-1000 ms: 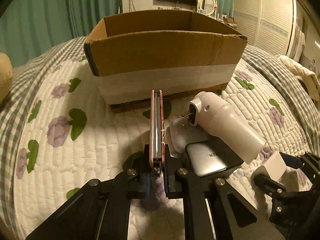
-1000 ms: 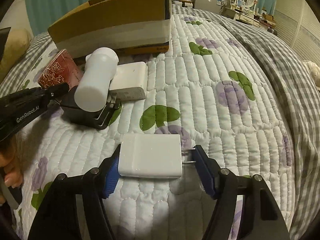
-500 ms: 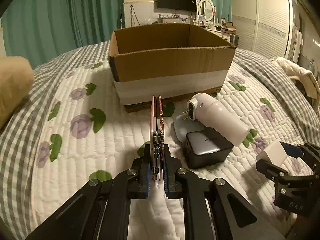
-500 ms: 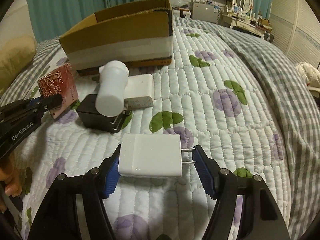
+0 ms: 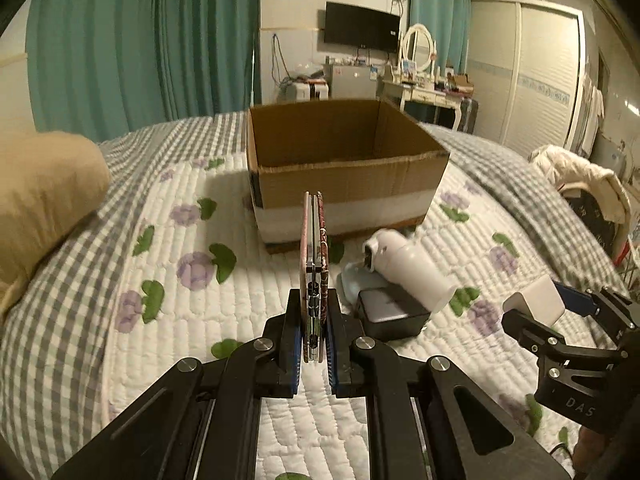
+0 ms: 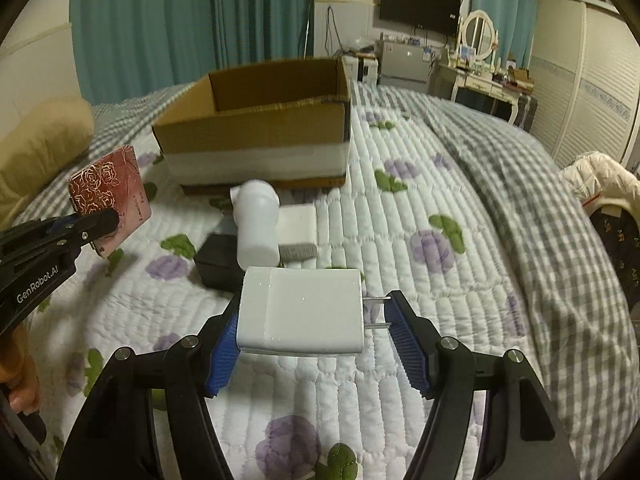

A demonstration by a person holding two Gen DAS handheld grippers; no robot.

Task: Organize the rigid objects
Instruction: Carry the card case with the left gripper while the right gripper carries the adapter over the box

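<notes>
My left gripper (image 5: 314, 298) is shut on a thin pink case with a rose pattern (image 5: 313, 252), held edge-on above the quilt. The right wrist view shows that case's flat face (image 6: 106, 196) at the left, in the left gripper (image 6: 102, 220). My right gripper (image 6: 313, 308) is shut on a white charger block (image 6: 300, 314), its two prongs against the right pad. The left wrist view shows the charger (image 5: 534, 304) in the right gripper (image 5: 546, 308) at the right edge. An open cardboard box (image 5: 344, 184) (image 6: 256, 132) stands ahead on the bed, and what shows of its inside is bare.
Between the grippers and the box lie a white cylindrical plug device (image 5: 408, 270), a black power bank (image 5: 390, 314) and a flat white block (image 6: 296, 220). A tan pillow (image 5: 40, 192) sits at the left. A white jacket (image 5: 576, 176) hangs off the bed's right side.
Both grippers have risen from the quilt with the case and the charger still held. The box now looks lower and farther, and its inside has come into view.
</notes>
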